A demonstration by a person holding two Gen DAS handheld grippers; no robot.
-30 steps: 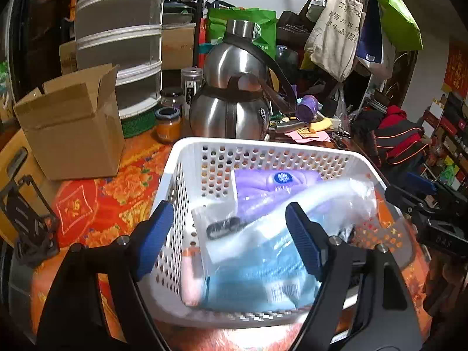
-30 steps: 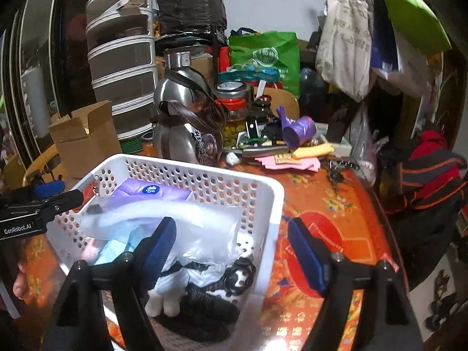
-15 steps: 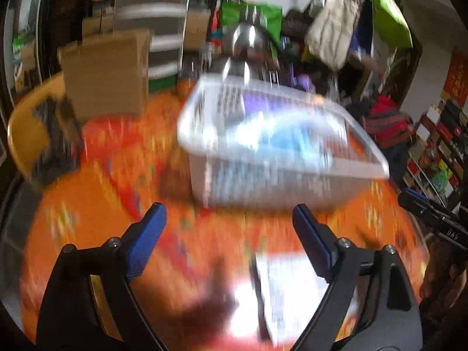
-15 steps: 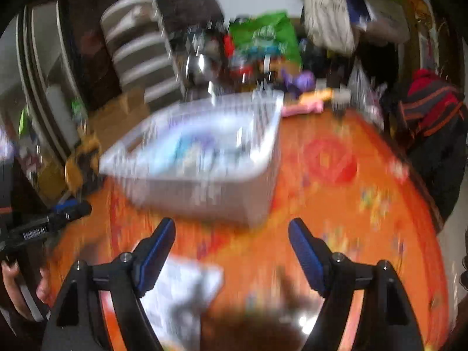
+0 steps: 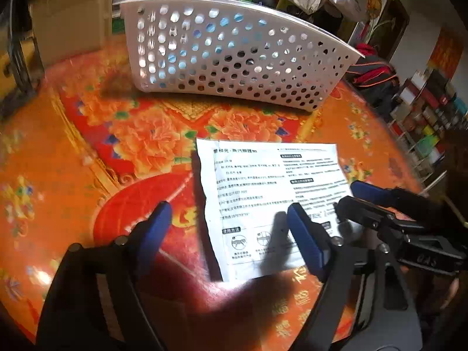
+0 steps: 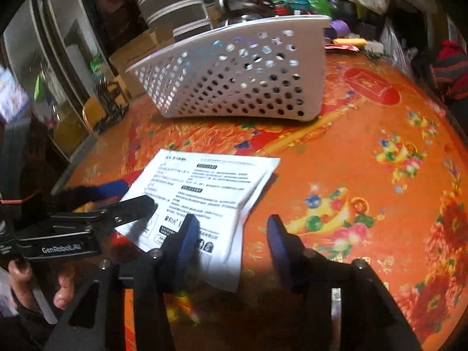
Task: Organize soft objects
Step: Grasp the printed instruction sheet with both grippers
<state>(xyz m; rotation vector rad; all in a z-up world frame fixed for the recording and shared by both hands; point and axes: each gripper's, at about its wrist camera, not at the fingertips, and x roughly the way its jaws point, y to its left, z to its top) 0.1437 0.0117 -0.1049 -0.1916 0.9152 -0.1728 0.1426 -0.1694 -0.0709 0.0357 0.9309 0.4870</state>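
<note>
Left wrist view: left gripper (image 5: 229, 228) hangs over the near edge of the table (image 5: 73, 152), jaws apart and just now closing, pads pressing on nothing. The left edge of the white printed packet (image 5: 272, 201) lies between them, flat on the floral cloth. The perforated basket (image 5: 234, 55) stands toward the far edge, blue soft goods showing through its holes. Packet text is Chinese, too blurred to read.

Right wrist view: right gripper (image 6: 232, 235) straddles the packet's (image 6: 204, 201) near right corner — jaws just now narrowing, not yet pinching. The left tool's body reads "GenRobot.AI".

Risk, as judgement: the packet lies flat, so pads may skate over it or catch the cloth; two tools crowding one packet could collide or tear it.
</note>
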